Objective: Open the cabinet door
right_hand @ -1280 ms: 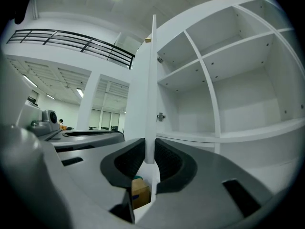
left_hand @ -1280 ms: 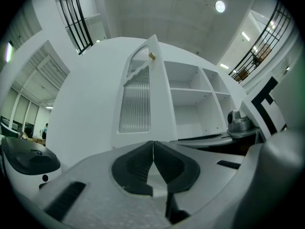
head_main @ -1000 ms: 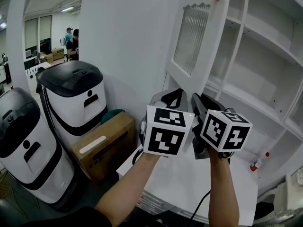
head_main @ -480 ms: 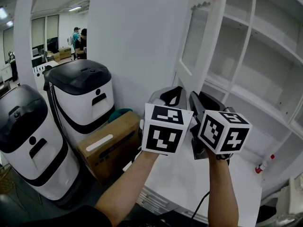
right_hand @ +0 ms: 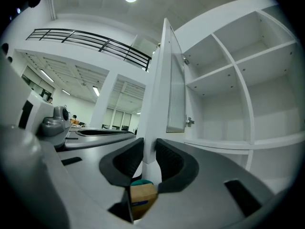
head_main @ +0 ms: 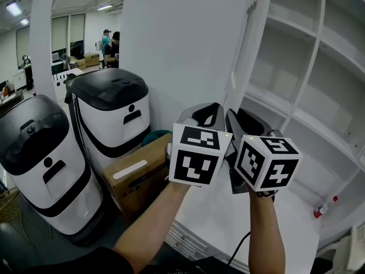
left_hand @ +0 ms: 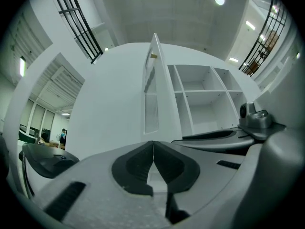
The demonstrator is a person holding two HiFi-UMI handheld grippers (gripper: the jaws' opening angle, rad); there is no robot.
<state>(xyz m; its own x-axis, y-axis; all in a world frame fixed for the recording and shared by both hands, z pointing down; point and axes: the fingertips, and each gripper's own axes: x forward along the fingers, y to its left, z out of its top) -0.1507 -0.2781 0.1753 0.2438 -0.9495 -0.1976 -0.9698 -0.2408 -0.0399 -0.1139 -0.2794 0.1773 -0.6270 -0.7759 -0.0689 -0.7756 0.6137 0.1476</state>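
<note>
Your right gripper [right_hand: 149, 152] pinches the door [right_hand: 157, 104] at its lower edge; your left gripper [left_hand: 153, 144], at 9 o'clock from it, has jaws pressed together; the box [head_main: 142, 178] label is unreadable

No words or numbers can be read right now; a white label [head_main: 130, 169] is spotted on the cardboard box [head_main: 145, 182], its print too small, and only black-and-white square patterns are shown on the left cube [head_main: 198, 155] and right cube [head_main: 266, 163]

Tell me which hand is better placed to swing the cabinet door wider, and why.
Right. The right tongs are clamped on the cabinet door at its edge; the left tongs are shut on nothing, with the door ahead of them.
</note>
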